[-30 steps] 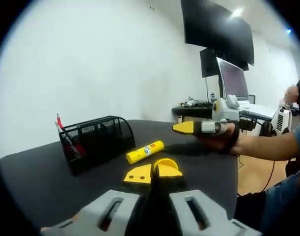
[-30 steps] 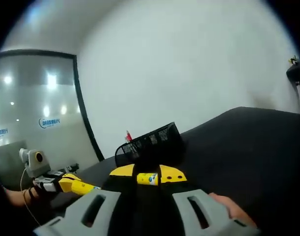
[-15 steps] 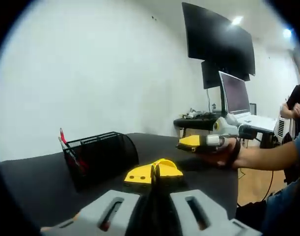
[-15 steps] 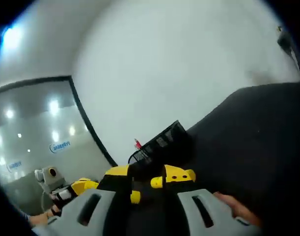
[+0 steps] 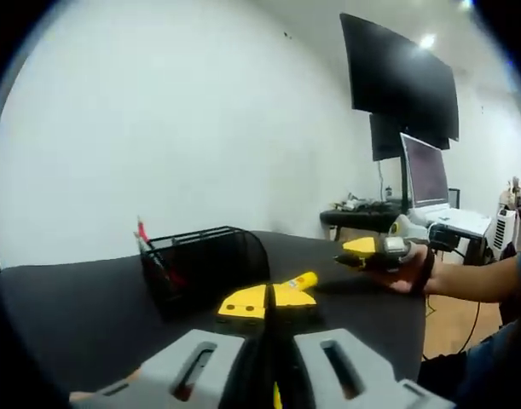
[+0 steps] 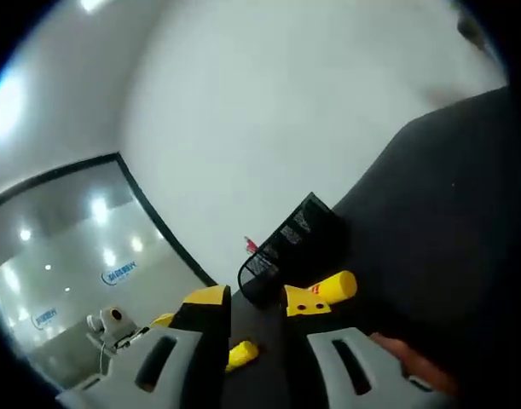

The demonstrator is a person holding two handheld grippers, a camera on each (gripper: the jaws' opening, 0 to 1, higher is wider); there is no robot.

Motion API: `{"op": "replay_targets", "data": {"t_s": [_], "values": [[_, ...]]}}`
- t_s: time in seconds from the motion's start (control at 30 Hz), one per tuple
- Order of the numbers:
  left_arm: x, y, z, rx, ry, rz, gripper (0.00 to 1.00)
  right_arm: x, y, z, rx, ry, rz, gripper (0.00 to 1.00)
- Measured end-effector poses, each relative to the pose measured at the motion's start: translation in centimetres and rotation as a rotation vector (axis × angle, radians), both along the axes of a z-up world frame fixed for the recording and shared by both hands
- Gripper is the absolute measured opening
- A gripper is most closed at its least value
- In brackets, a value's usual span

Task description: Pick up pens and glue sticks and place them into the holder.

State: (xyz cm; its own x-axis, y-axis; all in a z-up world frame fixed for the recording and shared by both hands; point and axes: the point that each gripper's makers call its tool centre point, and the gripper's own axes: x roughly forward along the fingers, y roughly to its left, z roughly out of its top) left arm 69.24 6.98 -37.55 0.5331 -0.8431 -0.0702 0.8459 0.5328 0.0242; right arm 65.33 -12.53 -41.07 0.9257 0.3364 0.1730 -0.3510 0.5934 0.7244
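Left gripper (image 5: pixel 269 305), low in the left gripper view, has its yellow jaw tips pressed together with nothing between them, clenched over the dark table (image 5: pixel 81 315). Just past those tips a yellow glue stick (image 5: pixel 301 281) lies on the table, only its far end showing beyond the jaws. Behind and to the left of it stands the black mesh holder (image 5: pixel 200 268), with red pens (image 5: pixel 145 237) sticking up from its left compartment. Farther off to the right, a person's hand (image 5: pixel 413 273) carries the right gripper (image 5: pixel 362 249), held above the table's far edge; beyond it are a desk with a monitor (image 5: pixel 426 170) and a large dark screen (image 5: pixel 396 77) on the white wall. In the right gripper view, the right gripper (image 6: pixel 256 298) has its jaws spread with a clear gap, released and holding nothing. A yellow glue stick (image 6: pixel 338 286) lies just beyond its right jaw tip, close to the mesh holder (image 6: pixel 290 247), though whether they touch cannot be told. Another yellow piece (image 6: pixel 240 353) shows low between the jaws; what it is cannot be told. A glass partition (image 6: pixel 64 256) reflects ceiling lights at the left.
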Motion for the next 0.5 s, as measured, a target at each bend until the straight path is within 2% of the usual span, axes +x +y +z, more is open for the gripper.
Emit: {"op": "replay_targets", "data": {"t_s": [0.07,0.13,0.23,0.33,0.5], "values": [[0.0,0.7,-0.7,0.027,0.013,0.010,0.00,0.1,0.0,0.1,0.004,-0.003,0.002,0.20],[-0.7,0.9,-1.7,0.059,0.044,-0.030,0.00,0.2,0.0,0.0,-0.011,-0.002,0.002,0.20],[-1.5,1.0,-2.3,0.079,0.071,-0.060,0.16,0.2,0.2,-0.1,-0.028,-0.003,0.004,0.20],[-2.1,0.8,-3.8,0.126,0.086,-0.048,0.22,0.3,-0.1,-0.1,-0.026,-0.006,0.000,0.20],[-3.1,-0.2,-7.5,0.160,0.120,-0.028,0.35,0.1,-0.3,0.2,-0.008,-0.012,-0.004,0.20]]}}
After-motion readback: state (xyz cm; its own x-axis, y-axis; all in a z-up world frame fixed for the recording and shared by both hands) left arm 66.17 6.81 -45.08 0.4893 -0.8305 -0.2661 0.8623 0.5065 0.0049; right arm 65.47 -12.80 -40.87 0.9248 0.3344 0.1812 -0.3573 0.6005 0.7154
